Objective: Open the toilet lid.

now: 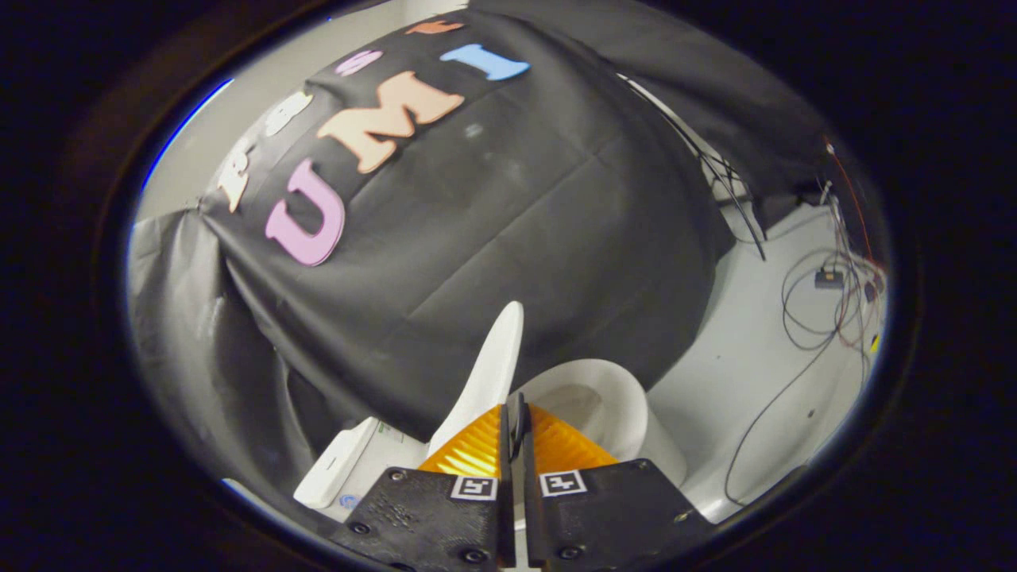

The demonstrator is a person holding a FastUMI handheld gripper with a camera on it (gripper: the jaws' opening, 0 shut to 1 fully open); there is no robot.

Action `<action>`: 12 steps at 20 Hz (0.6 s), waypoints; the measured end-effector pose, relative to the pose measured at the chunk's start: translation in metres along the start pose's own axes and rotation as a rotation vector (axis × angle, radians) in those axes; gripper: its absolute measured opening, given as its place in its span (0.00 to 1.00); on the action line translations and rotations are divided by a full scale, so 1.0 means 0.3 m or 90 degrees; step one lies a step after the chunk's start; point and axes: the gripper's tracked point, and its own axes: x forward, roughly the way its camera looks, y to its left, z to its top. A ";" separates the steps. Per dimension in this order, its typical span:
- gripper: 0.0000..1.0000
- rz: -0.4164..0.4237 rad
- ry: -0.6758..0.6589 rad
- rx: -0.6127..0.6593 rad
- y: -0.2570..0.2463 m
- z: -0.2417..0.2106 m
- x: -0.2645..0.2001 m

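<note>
Black cloth is hanging as the booth wall behind everything, w/ a pale floor [763, 349] stretching off to the claw's right and loose cables [802, 318] trailing across it. Toilet [628, 413] is sitting just ahead of the claw [518, 413]. Its lid [493, 365] is standing raised, rising up past the fingertips, bowl lying open on the right. Claw's fingers are sitting nearly closed together; can't tell if they're pinching the lid's edge.

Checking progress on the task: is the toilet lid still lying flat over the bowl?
No, the toilet lid stands raised on edge just beyond the tool, leaving the bowl uncovered.
</note>
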 end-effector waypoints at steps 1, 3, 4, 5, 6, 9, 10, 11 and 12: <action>0.06 -0.005 0.004 -0.030 0.042 0.010 -0.008; 0.07 -0.021 0.010 -0.081 0.110 0.035 -0.021; 0.07 -0.027 0.013 -0.098 0.141 0.043 -0.029; 0.07 -0.032 0.012 -0.116 0.177 0.053 -0.036; 0.08 -0.037 0.012 -0.139 0.209 0.062 -0.042; 0.09 -0.068 0.011 -0.204 0.299 0.068 -0.058; 0.09 -0.075 0.013 -0.222 0.329 0.071 -0.068; 0.09 -0.080 0.012 -0.236 0.363 0.078 -0.069; 0.09 -0.080 0.012 -0.252 0.390 0.080 -0.077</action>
